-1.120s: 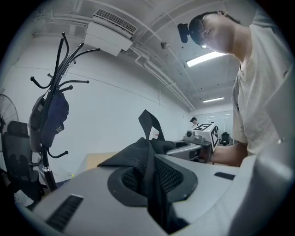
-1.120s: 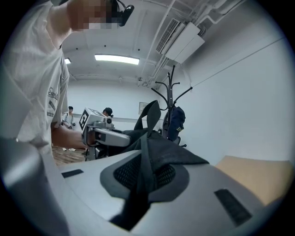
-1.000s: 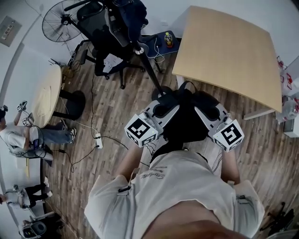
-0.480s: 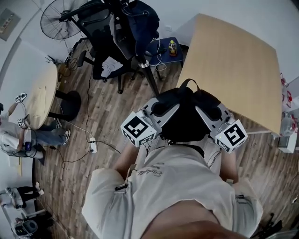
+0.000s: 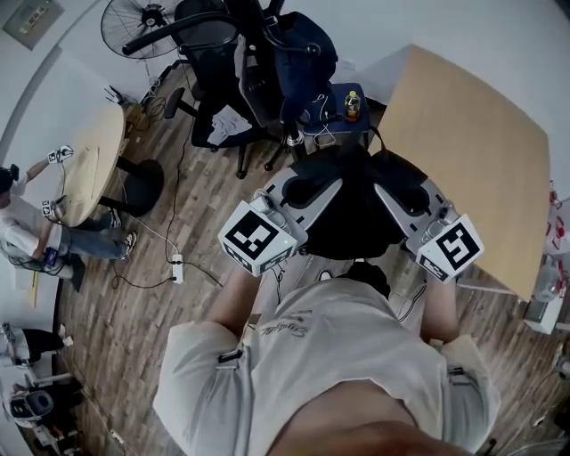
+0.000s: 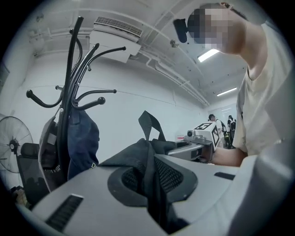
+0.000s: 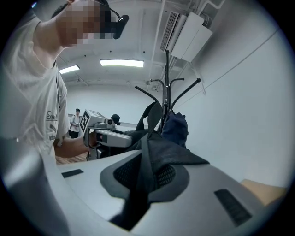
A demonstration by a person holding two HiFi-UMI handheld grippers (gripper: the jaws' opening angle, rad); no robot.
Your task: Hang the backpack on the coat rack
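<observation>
Office-like workroom, wood-plank floor, mesh office chair, light wooden table, pedestal fan, coat rack, wall air conditioner, ceiling strip lights, power strip.

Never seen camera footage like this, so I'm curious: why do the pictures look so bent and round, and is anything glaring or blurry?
Head view: a wide lens curves the table edges; light even, no glare. Left gripper view: dark round border, ceiling lamp blown white, coat rack bowed. Right gripper view: same round border, bright lamp strip, backpack fabric nearest the lens slightly soft.
</observation>
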